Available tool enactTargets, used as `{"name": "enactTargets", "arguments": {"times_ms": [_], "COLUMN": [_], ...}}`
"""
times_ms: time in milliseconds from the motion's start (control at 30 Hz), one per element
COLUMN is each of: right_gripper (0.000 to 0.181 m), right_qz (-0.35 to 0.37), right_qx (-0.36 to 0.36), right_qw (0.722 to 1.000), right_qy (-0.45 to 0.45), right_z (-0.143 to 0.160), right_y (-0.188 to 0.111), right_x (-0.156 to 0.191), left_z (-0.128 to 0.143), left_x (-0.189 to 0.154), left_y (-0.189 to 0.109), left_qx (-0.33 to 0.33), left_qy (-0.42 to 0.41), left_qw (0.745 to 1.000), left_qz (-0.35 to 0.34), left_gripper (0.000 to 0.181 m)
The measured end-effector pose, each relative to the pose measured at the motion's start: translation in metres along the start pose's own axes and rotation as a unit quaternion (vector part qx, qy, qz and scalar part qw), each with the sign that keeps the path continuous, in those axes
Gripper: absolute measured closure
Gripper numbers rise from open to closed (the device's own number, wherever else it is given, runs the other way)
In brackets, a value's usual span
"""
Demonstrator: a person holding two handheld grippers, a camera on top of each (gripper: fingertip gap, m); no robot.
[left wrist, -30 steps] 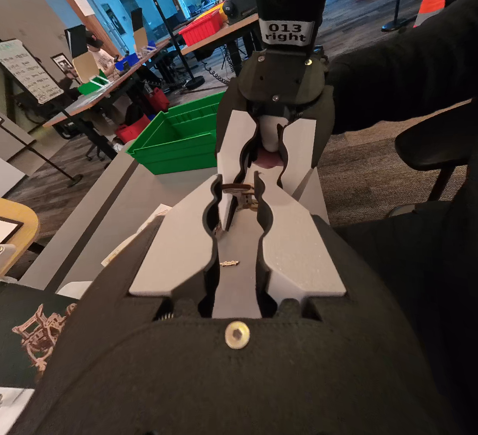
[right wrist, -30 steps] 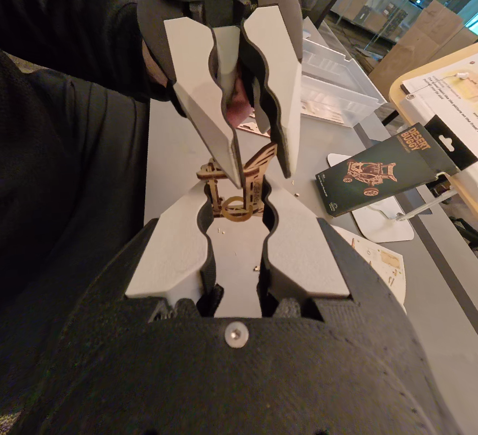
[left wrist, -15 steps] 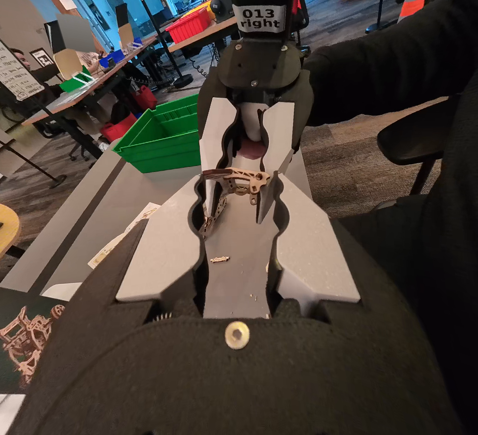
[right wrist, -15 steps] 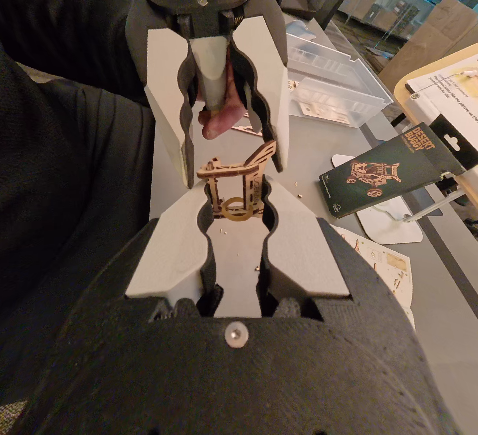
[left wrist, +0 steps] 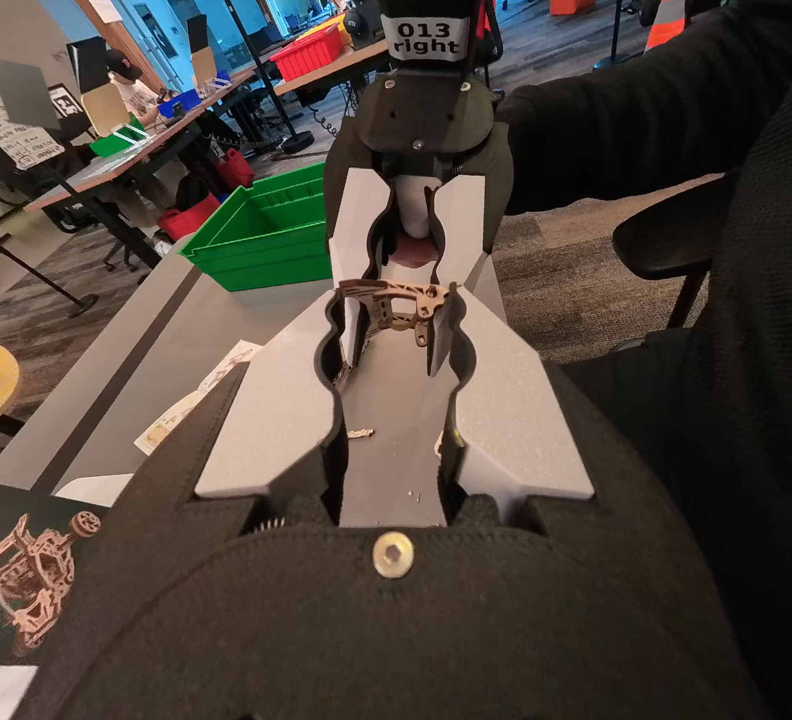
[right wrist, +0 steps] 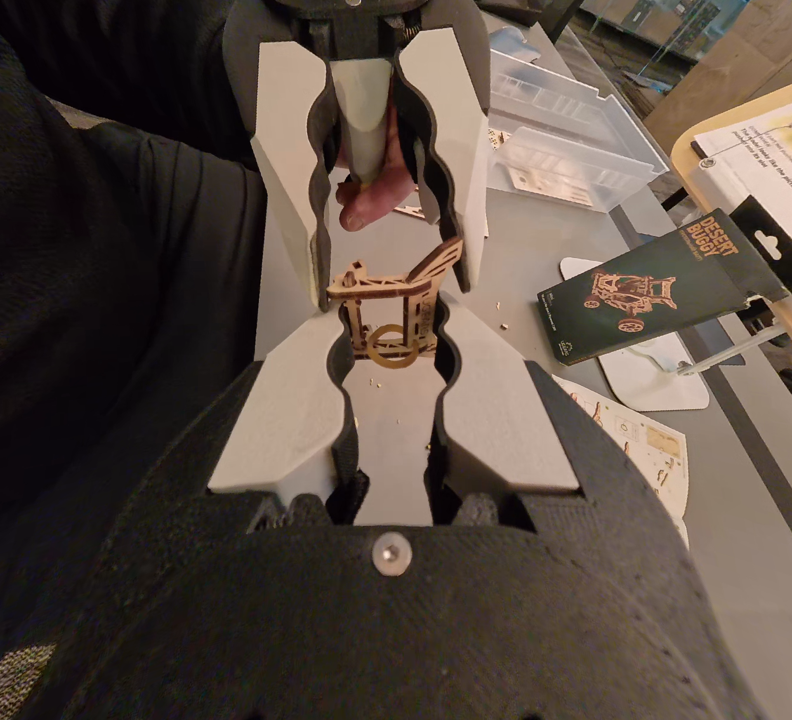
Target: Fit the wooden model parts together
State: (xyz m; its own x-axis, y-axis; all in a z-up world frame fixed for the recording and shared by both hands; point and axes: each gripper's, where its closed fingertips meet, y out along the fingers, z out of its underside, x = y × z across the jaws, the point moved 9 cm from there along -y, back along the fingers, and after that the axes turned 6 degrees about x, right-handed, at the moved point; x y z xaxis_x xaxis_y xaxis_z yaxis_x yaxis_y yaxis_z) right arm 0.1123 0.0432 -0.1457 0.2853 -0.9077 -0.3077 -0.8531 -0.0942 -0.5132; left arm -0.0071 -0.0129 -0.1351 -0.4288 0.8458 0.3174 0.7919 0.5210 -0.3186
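wooden model (right wrist: pixel 388 314): a small laser-cut frame with a ring at its lower end, held in the air above the grey table (right wrist: pixel 527 254), between the two grippers that face each other tip to tip
right gripper (right wrist: pixel 392 331): clamped on the lower part of the model, its pads pressed against both side plates
left gripper (right wrist: pixel 388 271): spread wide, its fingertips set either side of the model's top bar; whether the bar is touched cannot be told
key relation: the model's long axis is seen running from the right gripper's tips toward the left gripper, so the free upper end with the slanted fin lies straight ahead of the left gripper's gap
nearer hand: the left gripper is judged the one to act, since the upper end is already framed by it
loose part (left wrist: pixel 361 434): a tiny wooden piece lying on the table below
other things: green bin (left wrist: pixel 261 241), clear tray (right wrist: pixel 570 151), dark kit box (right wrist: pixel 660 292), instruction sheet (right wrist: pixel 634 446)
risk: thin struts are judged easy to snap if squeezed crosswise
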Motion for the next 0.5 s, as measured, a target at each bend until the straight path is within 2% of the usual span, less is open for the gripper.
{"name": "enactTargets", "arguments": {"times_ms": [367, 500], "right_gripper": [0.15, 0.15], "right_qz": [-0.004, 0.006], "right_qx": [0.008, 0.02], "right_qw": [1.0, 1.0], "right_qy": [-0.004, 0.019], "right_z": [-0.0028, -0.005], "right_y": [0.0012, 0.0009], "right_x": [0.0, -0.0019], "left_z": [0.0017, 0.0038], "left_x": [-0.0003, 0.0044], "left_y": [-0.002, -0.004], "left_qx": [-0.009, -0.021], "left_qy": [-0.002, -0.027], "left_qw": [1.0, 0.999], "left_qz": [0.0, -0.006], "left_gripper": [0.136, 0.129]}}
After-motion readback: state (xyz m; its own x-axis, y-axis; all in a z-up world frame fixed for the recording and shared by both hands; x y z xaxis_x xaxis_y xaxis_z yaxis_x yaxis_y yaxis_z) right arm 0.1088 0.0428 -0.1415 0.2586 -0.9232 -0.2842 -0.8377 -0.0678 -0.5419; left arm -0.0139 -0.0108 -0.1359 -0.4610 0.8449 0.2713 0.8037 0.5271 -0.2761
